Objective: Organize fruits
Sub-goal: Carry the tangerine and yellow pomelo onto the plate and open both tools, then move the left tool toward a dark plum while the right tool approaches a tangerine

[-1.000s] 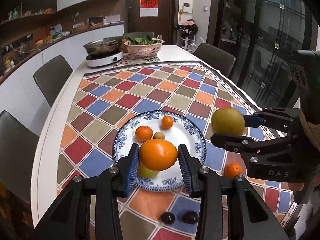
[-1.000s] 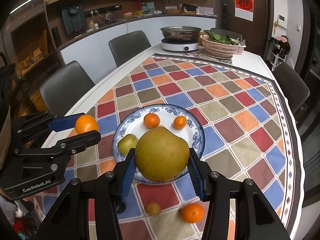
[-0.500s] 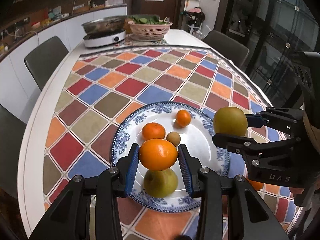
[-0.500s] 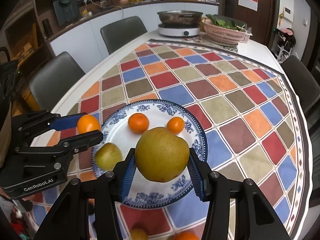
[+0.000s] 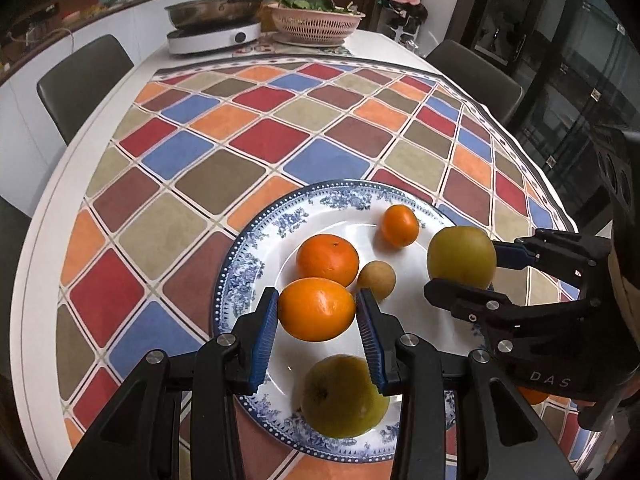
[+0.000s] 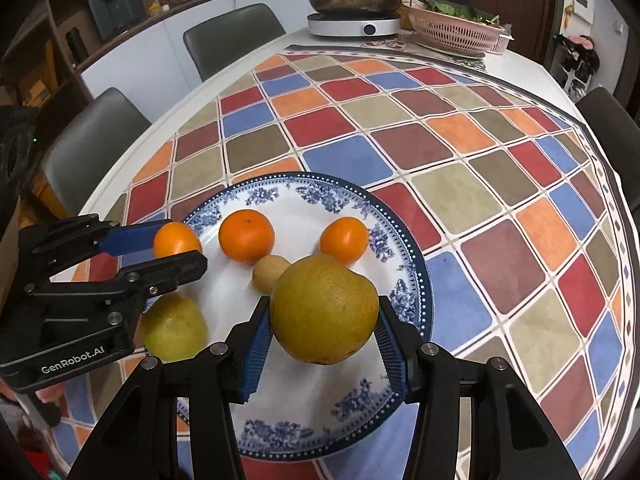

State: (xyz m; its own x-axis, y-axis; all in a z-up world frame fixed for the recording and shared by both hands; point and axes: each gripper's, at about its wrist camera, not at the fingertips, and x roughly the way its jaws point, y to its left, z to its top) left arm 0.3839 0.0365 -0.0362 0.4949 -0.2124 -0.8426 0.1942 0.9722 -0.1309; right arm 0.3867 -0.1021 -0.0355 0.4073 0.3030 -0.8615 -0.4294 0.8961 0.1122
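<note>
Left tool (image 5: 317, 309) grips an orange (image 5: 316, 309), right tool (image 6: 324, 314) a pear (image 6: 324, 314), both above the plate (image 6: 416, 272) of fruit.

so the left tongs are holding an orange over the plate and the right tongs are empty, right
Not quite. The left tongs do hold an orange over the plate, but the right tongs are not empty: they are shut on a large yellow-green pear, as the right wrist view shows.
</note>
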